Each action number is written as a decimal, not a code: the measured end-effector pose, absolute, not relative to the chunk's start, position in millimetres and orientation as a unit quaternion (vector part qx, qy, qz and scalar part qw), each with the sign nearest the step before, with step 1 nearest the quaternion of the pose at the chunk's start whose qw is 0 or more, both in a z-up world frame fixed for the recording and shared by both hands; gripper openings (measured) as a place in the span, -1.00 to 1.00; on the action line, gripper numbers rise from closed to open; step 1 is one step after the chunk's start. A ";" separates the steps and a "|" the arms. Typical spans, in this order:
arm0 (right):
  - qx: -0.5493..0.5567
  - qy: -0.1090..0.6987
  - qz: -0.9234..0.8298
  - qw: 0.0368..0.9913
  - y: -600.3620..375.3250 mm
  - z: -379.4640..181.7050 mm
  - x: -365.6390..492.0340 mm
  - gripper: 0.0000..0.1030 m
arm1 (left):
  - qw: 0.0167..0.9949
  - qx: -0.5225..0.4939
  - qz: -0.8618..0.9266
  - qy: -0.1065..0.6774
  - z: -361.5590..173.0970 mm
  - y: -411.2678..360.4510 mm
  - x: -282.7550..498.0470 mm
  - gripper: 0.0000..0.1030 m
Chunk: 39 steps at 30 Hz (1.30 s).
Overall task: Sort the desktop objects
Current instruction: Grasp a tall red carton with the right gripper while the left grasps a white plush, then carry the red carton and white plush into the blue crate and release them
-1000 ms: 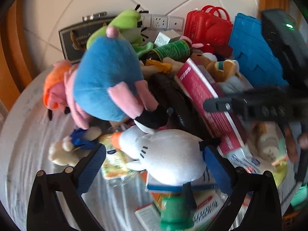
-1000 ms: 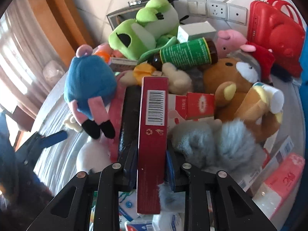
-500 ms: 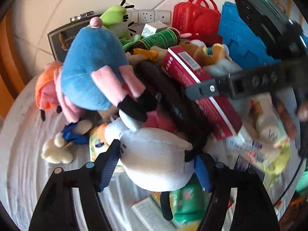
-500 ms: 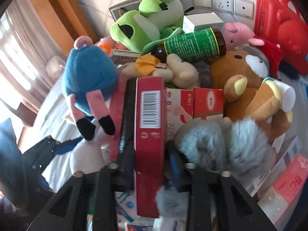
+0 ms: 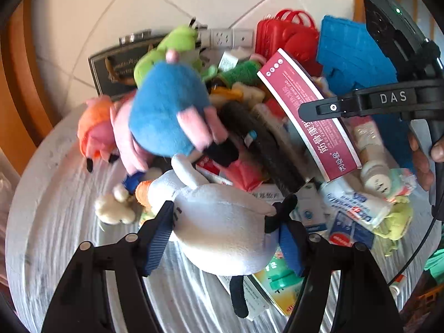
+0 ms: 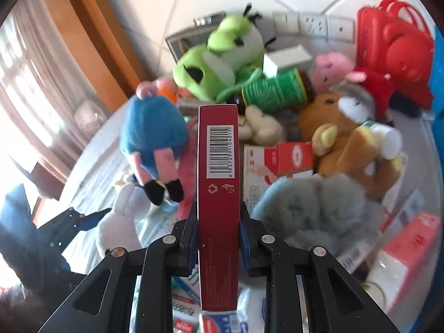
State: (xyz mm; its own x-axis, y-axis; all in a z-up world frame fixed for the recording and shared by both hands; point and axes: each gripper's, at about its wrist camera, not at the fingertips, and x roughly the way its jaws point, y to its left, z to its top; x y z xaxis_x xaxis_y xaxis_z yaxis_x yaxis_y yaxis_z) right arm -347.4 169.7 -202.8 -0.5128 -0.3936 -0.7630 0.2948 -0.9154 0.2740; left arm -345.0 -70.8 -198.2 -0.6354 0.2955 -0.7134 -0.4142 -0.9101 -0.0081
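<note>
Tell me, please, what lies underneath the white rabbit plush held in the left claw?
Below the white rabbit plush a green-printed packet and a flat white box show on the pale tablecloth. Whatever sits directly beneath its body is covered.

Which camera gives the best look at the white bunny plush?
The left wrist view: the white bunny plush fills the space between the left gripper fingers, clamped. The right wrist view shows only its ears and part of its body at the left, half hidden.

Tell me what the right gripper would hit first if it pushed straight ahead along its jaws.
The right gripper is shut on the red box, so the box's far end leads. Straight beyond it lies the green-labelled bottle beside the cream plush; probably one of those, though depth is unclear.
</note>
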 end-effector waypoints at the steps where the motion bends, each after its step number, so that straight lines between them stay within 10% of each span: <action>1: 0.442 -0.052 -0.874 0.197 169.9 -193.6 -340.2 -0.54 | 0.199 -0.371 0.903 0.082 -190.9 -70.6 -342.9 0.34; 17: 0.300 -0.080 -0.940 0.141 207.6 -61.8 -226.5 -0.54 | 0.303 -0.203 0.916 0.168 -53.5 -15.1 -288.1 0.34; 39: 0.140 -0.095 -0.978 -0.124 491.4 78.3 -87.5 -0.54 | 0.475 -0.080 0.862 0.159 84.7 336.1 -242.7 0.41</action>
